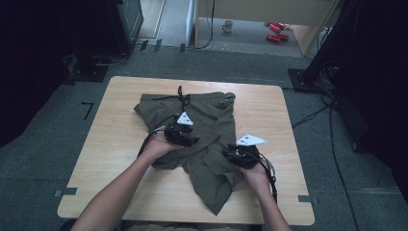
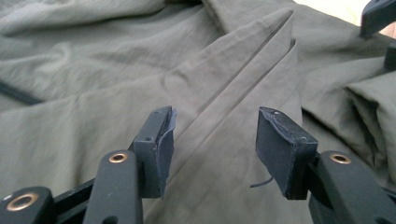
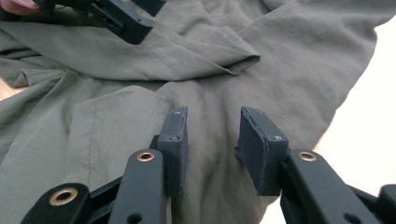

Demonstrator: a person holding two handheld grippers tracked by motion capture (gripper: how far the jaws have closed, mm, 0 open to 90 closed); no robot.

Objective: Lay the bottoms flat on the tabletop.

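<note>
The left gripper (image 2: 212,147) hangs just above olive-green shorts (image 2: 93,93), its two black fingers (image 2: 280,149) apart with nothing pinched between them. A folded hem edge (image 2: 261,46) runs diagonally up from the gap. The other gripper's black tip (image 2: 377,16) shows top right, beside pale tabletop (image 2: 336,7).

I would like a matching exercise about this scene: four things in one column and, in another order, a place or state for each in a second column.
Things:
1. olive shorts
2. black drawstring
3. left claw
4. red cans

Places or states:
A. on the floor beyond the table
B. open above a folded seam
C. spread crumpled over the tabletop
D. at the waistband, on the far side of the garment

Right pairs: 1-C, 2-D, 3-B, 4-A
</note>
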